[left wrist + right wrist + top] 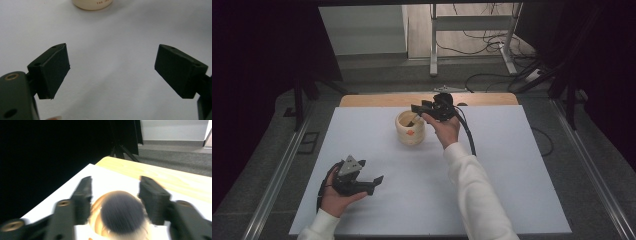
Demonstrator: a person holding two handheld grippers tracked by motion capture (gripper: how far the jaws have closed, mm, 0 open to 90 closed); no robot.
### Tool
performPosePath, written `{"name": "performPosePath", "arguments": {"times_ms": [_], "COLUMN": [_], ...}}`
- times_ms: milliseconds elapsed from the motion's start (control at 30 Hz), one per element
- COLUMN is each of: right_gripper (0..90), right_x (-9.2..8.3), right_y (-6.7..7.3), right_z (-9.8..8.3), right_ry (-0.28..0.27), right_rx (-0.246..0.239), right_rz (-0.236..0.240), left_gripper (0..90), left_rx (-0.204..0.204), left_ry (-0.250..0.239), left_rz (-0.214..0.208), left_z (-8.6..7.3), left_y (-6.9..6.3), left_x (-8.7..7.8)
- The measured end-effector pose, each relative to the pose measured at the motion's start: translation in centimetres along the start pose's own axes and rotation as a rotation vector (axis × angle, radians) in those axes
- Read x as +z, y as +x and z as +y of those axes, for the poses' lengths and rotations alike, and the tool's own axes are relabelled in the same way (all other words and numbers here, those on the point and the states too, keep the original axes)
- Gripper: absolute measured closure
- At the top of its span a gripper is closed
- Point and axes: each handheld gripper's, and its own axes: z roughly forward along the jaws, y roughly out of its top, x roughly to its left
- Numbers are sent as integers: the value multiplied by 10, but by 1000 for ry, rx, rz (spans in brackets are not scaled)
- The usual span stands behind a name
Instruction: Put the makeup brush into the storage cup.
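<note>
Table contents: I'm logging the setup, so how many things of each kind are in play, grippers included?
Handheld grippers: 2, the left gripper and the right gripper
Cream cups: 1, the cup
Dark-bristled brushes: 1, the brush standing in the cup
Total: 4

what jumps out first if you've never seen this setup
The cream cup stands alone on the white table, toward the far side. The right tool hovers at its rim, jaws apart, and the right gripper view, though blurred, shows a dark round brush head between them. The left tool rests open in the hand near the front left corner, holding nothing.
</note>
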Motion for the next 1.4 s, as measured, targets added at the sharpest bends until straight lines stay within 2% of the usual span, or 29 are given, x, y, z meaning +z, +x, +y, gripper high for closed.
{"name": "performPosePath", "arguments": {"times_ms": [67, 233, 467, 600, 700, 867, 1267, 1400], "right_gripper": [299, 218, 212, 213, 216, 210, 221, 217], "right_x": [-2, -10, -24, -34, -44, -60, -107, -124], "right_y": [0, 2, 5, 4, 5, 3, 3, 3], "right_z": [1, 3, 2, 1, -1, -7, -36, -47], "right_ry": [-2, -5, -11, -4, -13, 13, 27, 5], "right_rx": [-1, -21, -42, -73, -70, -129, -161, -170], "right_rz": [-5, -14, 3, -2, 5, -28, -59, -35], "left_gripper": [133, 133, 133, 133, 133, 132, 132, 132], "left_rx": [-1, 1, -7, -3, -3, -8, 3, 8], "left_ry": [0, -3, -11, -9, -13, -7, -14, -15], "left_rz": [0, 2, -2, 6, 8, 11, 8, 7], "left_z": [0, 0, 1, 2, 3, 3, 2, 3], "left_y": [0, 0, 0, -1, -2, -1, -4, -6], "left_x": [0, 0, -1, -1, -1, -1, -5, -4]}}
